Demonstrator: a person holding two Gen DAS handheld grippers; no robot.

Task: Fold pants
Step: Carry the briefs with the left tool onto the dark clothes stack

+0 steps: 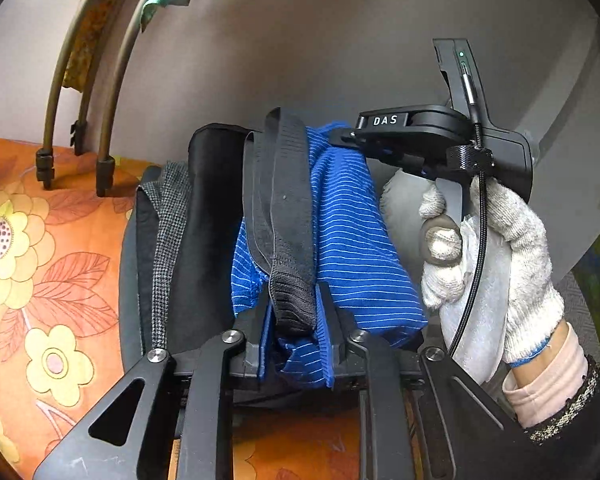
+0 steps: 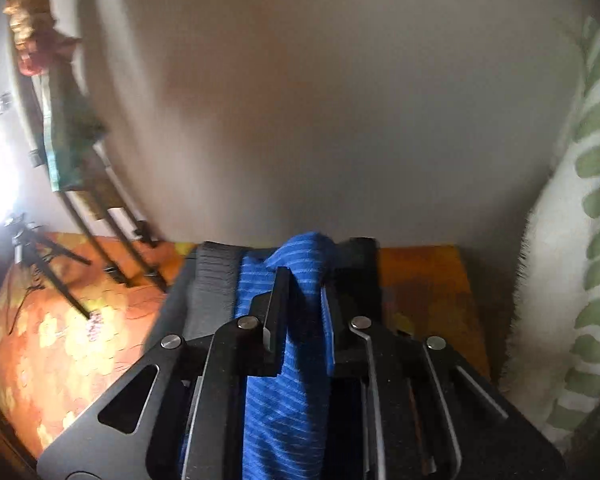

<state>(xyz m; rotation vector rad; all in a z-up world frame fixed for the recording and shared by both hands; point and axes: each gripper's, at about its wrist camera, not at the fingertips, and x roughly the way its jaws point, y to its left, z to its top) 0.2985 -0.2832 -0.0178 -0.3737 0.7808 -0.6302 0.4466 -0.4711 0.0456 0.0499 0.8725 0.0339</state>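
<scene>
Above orange floral bedsheet [image 1: 40,280], blue white-striped pants [image 1: 352,240] with black elastic waistband [image 1: 288,216] hang bunched. Left gripper [image 1: 296,320] at 6 o'clock, right gripper [image 2: 300,308] at 2 o'clock, both clamped on fabric. Advice: spread grippers apart, tension evenly, lower flat.

One readable marking only: "DAS", white capital letters, printed on the black housing of the right gripper [image 1: 342,136] as seen from the left wrist view; lettering sits on the angled upper face of the body, just behind the fingers; a small green light shows on the black handle [image 1: 462,76] above it, no characters beside it; right wrist view blurred, no text legible there.
</scene>
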